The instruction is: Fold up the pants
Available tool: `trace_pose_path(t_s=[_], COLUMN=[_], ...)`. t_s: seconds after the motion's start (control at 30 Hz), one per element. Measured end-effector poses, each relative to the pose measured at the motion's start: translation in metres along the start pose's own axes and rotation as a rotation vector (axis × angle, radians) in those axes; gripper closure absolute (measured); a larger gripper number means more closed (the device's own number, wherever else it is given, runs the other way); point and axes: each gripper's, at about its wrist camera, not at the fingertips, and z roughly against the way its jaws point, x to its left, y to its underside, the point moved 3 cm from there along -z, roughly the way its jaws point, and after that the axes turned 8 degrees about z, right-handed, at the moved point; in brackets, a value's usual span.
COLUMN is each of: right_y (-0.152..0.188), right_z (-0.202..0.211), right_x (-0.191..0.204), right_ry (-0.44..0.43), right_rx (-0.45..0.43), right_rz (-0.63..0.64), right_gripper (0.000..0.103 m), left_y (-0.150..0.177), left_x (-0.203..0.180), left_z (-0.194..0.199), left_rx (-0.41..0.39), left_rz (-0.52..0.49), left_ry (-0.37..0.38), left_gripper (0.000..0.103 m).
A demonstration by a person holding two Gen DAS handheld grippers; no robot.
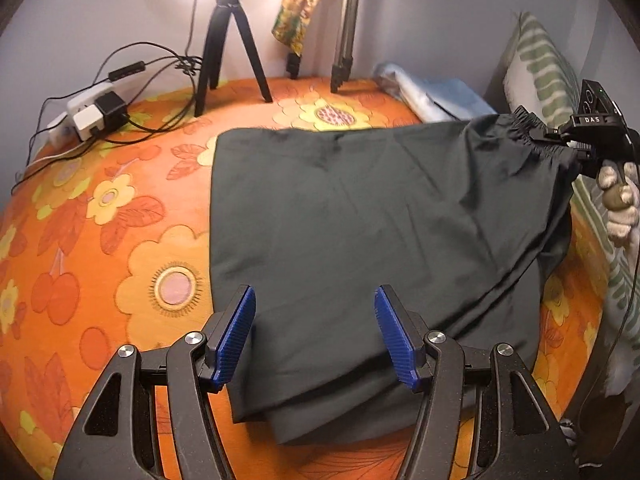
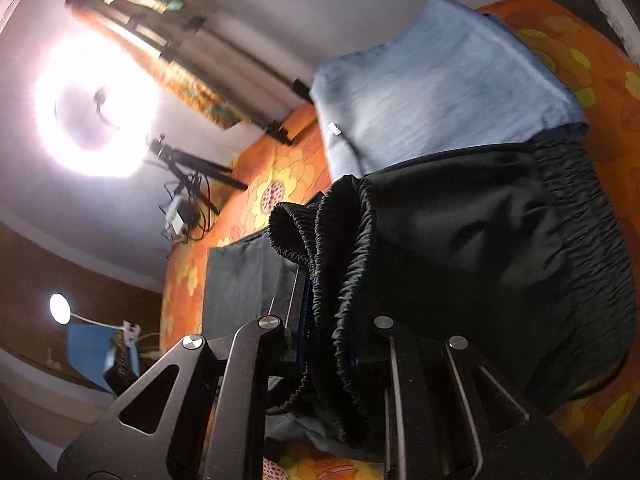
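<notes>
Pants (image 1: 360,216) lie crosswise, waistband rightward, clamped in right claw (image 1: 560,140); left claw (image 1: 316,332) apart.

Matt dark cloth pants (image 1: 360,208)

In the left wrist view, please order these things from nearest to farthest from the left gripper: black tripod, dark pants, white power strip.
From the left gripper:
1. Dark pants, directly under the fingers.
2. White power strip, far left.
3. Black tripod, at the back wall.
</notes>
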Motion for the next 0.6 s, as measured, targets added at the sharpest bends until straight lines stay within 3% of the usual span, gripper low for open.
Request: trace_pose_path(t_s=[0.2, 0.27, 0.3, 0.37, 0.5, 0.6], right_y=[0.004, 0.003, 0.002, -0.002, -0.001, 0.002], right_z=[0.002, 0.007, 0.013, 0.034, 0.065, 0.071], right_x=[-0.044, -0.052, -0.056, -0.067, -0.073, -0.061], right_ry=[0.011, 0.017, 0.039, 0.07, 0.11, 0.149], right_rx=[0.009, 0.016, 0.004, -0.06, -0.125, -0.128], right_rz=[-0.024, -0.026, -0.035, -0.053, -0.046, 0.033], right_gripper=[0.086, 0.079, 0.07, 0.063, 0.063, 0.063], left_y=[0.008, 0.009, 0.01, 0.011, 0.013, 0.015], left_x=[-0.01, -0.011, -0.012, -0.012, -0.011, -0.012], left_z=[-0.011, -0.014, -0.014, -0.015, -0.017, -0.02], left_rx=[0.037, 0.046, 0.047, 0.05, 0.056, 0.06], left_rz=[-0.029, -0.031, -0.033, -0.037, -0.037, -0.034], left_ry=[-0.013, -0.011, -0.012, -0.012, -0.009, -0.01], left_gripper=[0.041, 0.041, 0.041, 0.041, 0.041, 0.041])
